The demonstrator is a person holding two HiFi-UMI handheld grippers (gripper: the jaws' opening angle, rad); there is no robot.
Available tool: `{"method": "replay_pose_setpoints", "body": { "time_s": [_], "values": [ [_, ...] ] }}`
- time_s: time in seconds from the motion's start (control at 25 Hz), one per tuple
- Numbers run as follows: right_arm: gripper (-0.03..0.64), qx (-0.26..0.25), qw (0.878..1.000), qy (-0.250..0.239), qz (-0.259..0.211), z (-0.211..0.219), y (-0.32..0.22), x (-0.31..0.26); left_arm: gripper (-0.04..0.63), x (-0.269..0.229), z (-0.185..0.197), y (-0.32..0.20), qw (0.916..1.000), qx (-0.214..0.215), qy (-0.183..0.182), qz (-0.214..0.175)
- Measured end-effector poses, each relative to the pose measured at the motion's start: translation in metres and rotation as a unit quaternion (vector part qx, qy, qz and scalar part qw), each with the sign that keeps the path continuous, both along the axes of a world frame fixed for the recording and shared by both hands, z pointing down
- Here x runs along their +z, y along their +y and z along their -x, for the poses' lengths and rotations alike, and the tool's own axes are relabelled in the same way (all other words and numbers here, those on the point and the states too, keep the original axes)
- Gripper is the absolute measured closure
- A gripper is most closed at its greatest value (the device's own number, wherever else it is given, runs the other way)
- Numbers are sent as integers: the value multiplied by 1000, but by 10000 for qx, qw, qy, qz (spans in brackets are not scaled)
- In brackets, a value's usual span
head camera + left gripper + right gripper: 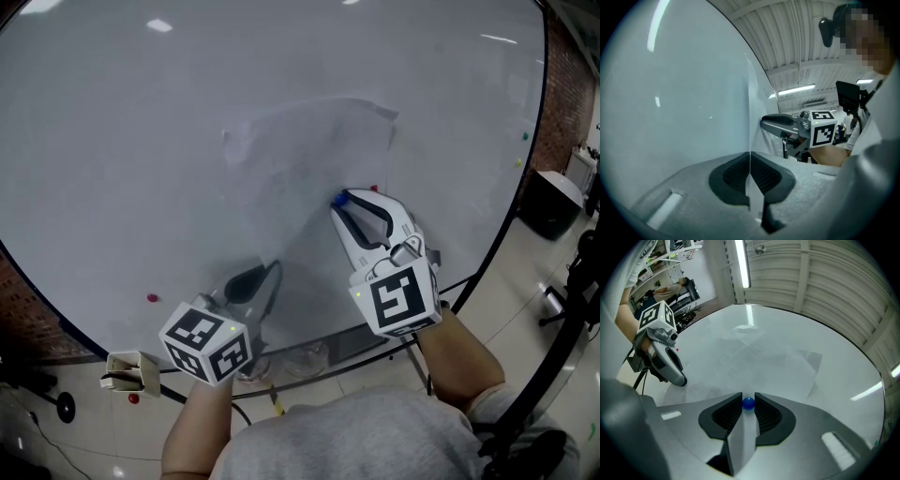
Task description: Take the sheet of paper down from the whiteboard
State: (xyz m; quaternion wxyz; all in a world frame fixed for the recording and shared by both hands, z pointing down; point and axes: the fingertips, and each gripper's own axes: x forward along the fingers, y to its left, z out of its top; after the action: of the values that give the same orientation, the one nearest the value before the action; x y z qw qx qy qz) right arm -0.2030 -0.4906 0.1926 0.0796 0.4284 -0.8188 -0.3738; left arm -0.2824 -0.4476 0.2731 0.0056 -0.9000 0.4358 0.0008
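Your L gripper [750, 177] is closed all the way, its pads pinched on the lower-left edge of the sheet of paper [309, 141]. In the L gripper view the sheet runs as a thin line straight up from betw the pads, w/ the whiteboard [131, 141] on its left and the paper's face on its right. That edge stands off the board a bit there. The gripper points level, jaws side-on to the board.

Your R gripper [748, 409] is partly closed, w/ a blue magnet [748, 403] caught right betw the jaw tips. Both tips touch the ball and nothing else is in the gap. In the head view the magnet sits at the paper's lower-right part, near the sheet's right edge. Can't tell whether it's touching the board or just off it.

The sheet is up on the whiteboard, above and betw your two grippers in the head view. It's pale and wrinkled, w/ its top-right corner curled. Its lower part reaches down to the L gripper on one side and the R gripper on the other. The grippers are apart from each other, L lower and to the left, R higher and to the right.

A red magnet [152, 298] is on the bare board, well left of the L gripper and clear of the paper. Another small red dot shows just above the R gripper, at the paper's right edge, too small to tell more
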Motion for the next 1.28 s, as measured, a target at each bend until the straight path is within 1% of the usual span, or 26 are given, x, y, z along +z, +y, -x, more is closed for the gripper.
{"method": "replay_pose_setpoints", "body": {
  "time_s": [0.08,0.2,0.36,0.48,0.56,0.72,0.84,0.92,1.12,1.2,1.28],
  "values": [
    [532,32,10000,17,35,-1,1,1,594,1,5,0,10000,-73,20,11],
    [532,-1,10000,35,18,0,4,1,594,1,16,2,9997,-180,146,41],
    [532,56,10000,7,50,-1,3,2,594,8,35,11,9992,-344,194,105],
    [532,78,9999,-26,100,9,4,9,594,20,62,23,9980,-476,379,194],
    [532,69,9999,-50,122,9,1,10,594,22,73,29,9967,-590,502,253],
    [532,117,9997,-51,222,-10,-11,8,594,19,77,35,9939,-837,646,313],
    [532,79,9997,-90,216,-13,-13,9,594,18,80,39,9930,-978,600,281],
    [532,54,9997,-110,189,-10,-11,9,594,18,85,42,9930,-1006,556,258],
    [537,57,9997,-3,219,-4,-11,11,594,18,89,44,9930,-989,602,222],
    [514,0,9997,-16,254,-1,-8,14,594,19,91,46,9924,-1016,661,194],
    [509,-86,9995,-150,248,-3,0,13,594,22,95,51,9909,-1097,752,189]
  ]
}}
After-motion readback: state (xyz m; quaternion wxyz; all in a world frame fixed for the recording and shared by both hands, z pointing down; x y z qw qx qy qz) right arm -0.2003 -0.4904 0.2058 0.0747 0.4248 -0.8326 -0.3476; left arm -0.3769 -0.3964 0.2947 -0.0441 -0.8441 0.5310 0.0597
